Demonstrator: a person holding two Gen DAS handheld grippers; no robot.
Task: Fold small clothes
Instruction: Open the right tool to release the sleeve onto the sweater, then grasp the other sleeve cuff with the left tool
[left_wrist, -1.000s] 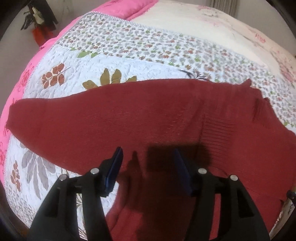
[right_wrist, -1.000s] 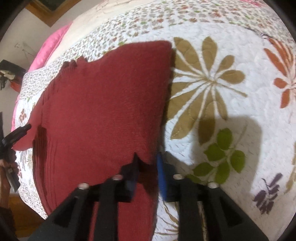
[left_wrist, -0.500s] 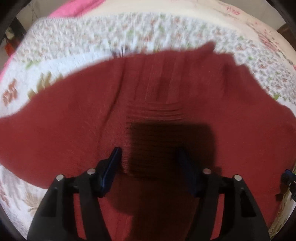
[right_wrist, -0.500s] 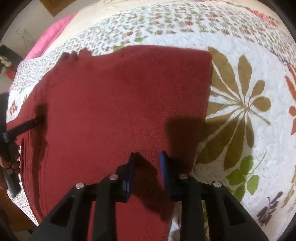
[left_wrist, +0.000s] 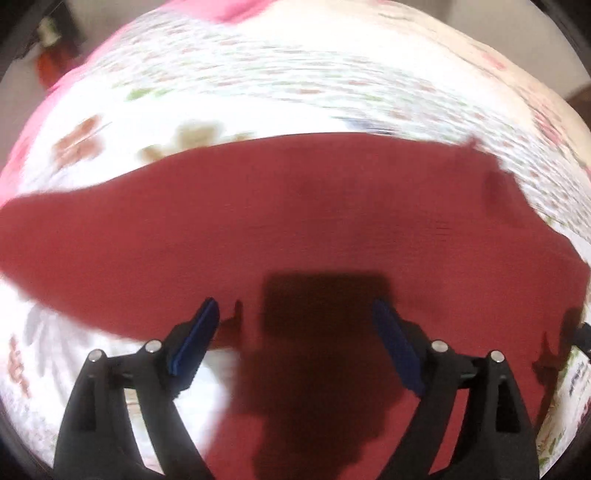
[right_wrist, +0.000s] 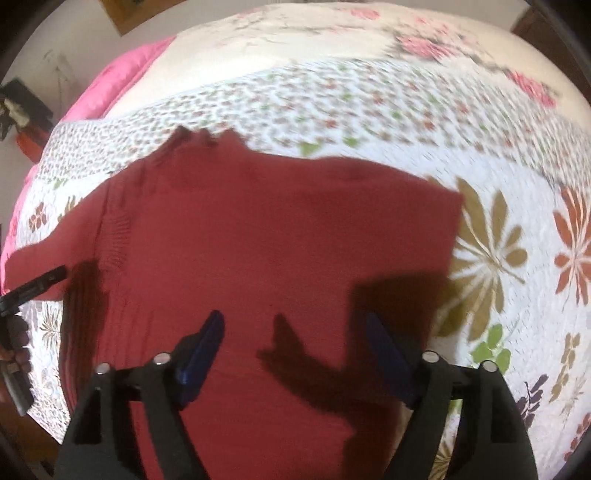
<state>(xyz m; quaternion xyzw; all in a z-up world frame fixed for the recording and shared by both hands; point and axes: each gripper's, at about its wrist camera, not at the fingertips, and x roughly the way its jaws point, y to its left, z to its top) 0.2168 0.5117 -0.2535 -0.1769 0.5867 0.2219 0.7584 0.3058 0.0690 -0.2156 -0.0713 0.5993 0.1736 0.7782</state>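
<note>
Sweater (right_wrist: 258, 258) of dark red knit lies flat on the bed (right_wrist: 498, 177), across its flowered quilt, one sleeve reaching the left edge. Left claw (left_wrist: 299, 332) and right claw (right_wrist: 291, 343) both hang wide open above it, holding nothing. Best to pinch sleeve and hem edges cleanly, lifting evenly to avoid bunching.

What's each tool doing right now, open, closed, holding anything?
Left tool: open, holding nothing, over the red sweater.
Right tool: open, holding nothing, above the same sweater.
</note>
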